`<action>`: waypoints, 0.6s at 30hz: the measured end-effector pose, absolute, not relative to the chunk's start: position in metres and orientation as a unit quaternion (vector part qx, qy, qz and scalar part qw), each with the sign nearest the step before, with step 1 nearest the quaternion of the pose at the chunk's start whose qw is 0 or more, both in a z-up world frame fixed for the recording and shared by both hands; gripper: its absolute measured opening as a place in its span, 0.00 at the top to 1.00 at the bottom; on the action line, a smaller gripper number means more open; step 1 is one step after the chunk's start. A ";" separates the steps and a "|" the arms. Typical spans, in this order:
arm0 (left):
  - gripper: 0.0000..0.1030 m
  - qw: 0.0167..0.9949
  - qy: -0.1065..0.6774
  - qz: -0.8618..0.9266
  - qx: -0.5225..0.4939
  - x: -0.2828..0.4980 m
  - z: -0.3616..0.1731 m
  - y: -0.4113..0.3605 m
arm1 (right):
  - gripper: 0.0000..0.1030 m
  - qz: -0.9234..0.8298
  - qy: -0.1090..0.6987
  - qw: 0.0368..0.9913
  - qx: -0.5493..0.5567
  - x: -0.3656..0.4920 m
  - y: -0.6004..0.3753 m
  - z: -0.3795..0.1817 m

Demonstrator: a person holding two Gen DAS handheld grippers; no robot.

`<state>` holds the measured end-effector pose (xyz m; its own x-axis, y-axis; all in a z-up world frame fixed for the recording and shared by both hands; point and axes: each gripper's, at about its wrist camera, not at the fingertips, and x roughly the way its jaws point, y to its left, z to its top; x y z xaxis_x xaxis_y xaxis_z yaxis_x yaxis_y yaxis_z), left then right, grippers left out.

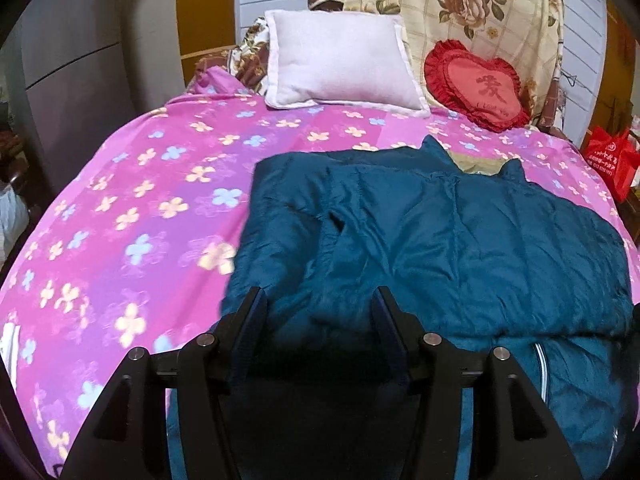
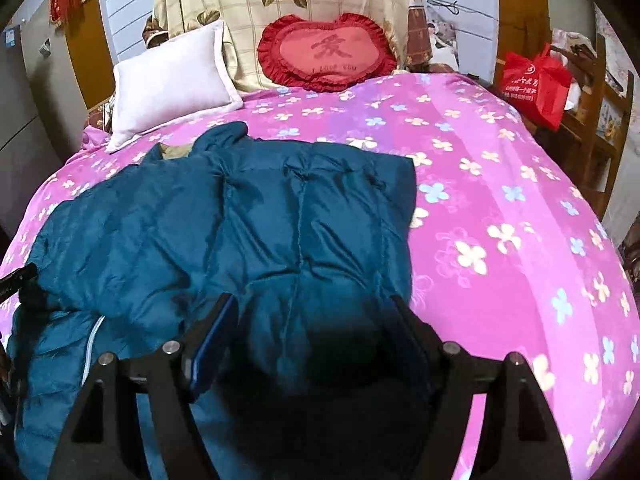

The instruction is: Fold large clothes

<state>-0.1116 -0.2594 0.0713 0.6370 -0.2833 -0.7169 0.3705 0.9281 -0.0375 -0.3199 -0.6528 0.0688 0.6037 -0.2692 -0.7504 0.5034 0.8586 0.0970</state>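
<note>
My left tongs and right tongs hang spread and empty over the near hem of the teal padded jacket, partly folded on the pink bedspread, so next I'd judge both must pinch that hem.

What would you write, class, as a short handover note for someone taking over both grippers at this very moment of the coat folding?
Left gripper: open, empty, over the teal coat's near left part.
Right gripper: open, empty, over the coat's right part.
The coat lies on the pink floral bedspread, its sides already folded inward, collar toward the white pillow and heart cushion.
Left: probably fold the near hem up toward the collar and smooth it.
</note>
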 end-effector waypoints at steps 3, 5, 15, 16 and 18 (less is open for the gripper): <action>0.65 0.905 0.383 -0.179 0.056 -0.121 0.075 -0.250 | 0.20 -0.208 0.381 0.887 0.159 -0.329 -0.643 0.077; 0.65 0.905 0.381 -0.177 0.059 -0.125 0.075 -0.247 | 0.18 -0.202 0.384 0.888 0.156 -0.331 -0.636 0.079; 0.65 0.907 0.378 -0.178 0.060 -0.138 0.076 -0.241 | 0.18 -0.199 0.391 0.887 0.146 -0.333 -0.619 0.081; 0.65 0.907 0.377 -0.178 0.062 -0.139 0.076 -0.242 | 0.18 -0.199 0.393 0.887 0.142 -0.333 -0.617 0.081; 0.65 0.907 0.377 -0.178 0.064 -0.141 0.076 -0.243 | 0.18 -0.200 0.395 0.886 0.135 -0.333 -0.616 0.081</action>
